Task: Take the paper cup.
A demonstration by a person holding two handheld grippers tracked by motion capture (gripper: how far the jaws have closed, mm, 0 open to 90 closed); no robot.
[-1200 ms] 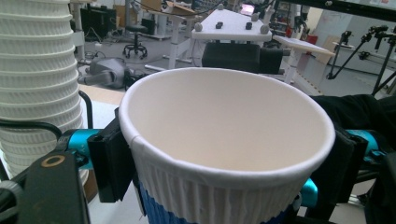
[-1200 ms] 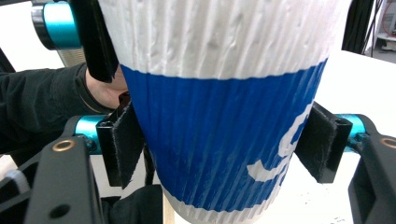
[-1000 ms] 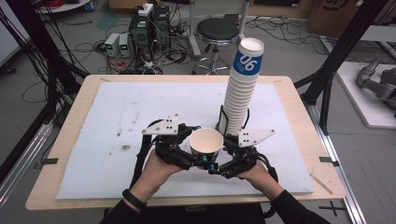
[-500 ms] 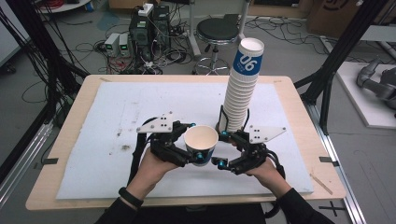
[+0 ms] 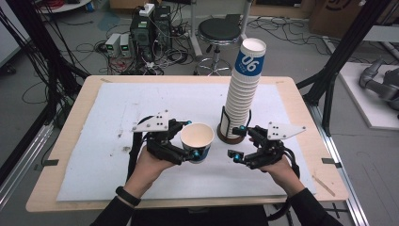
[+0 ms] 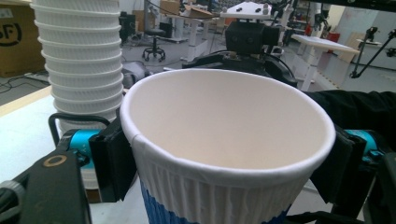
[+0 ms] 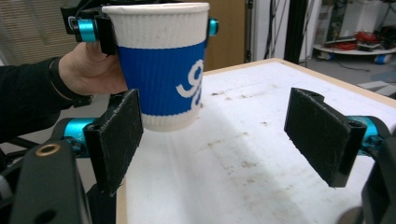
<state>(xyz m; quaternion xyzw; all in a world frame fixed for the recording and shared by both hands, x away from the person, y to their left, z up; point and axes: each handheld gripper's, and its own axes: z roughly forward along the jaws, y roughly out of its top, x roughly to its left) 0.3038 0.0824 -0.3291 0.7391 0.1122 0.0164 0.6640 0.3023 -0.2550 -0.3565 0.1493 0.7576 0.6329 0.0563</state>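
Left gripper point(image 5: 188, 141) clamped on the paper cup point(image 5: 196, 140), jaws pressing both sides just under the rim, cup upright and lifted clear of the worktop point(image 5: 94, 188), near the middle of its near edge. Right gripper point(image 5: 237, 141) released, jaws just opened wide with nothing between them, just right of the cup and in front of the cup stack point(image 5: 243, 89). Stack standing tall in its holder, toward the right half of the worktop.

Likely step: carrying off a cup freshly separated from the stack. Best kept level, squeeze light enough not to dent the ribbed wall. Worth steering the right gripper clear of the stack, since a nudge could topple it. Setting down gently, base flat, before letting go.
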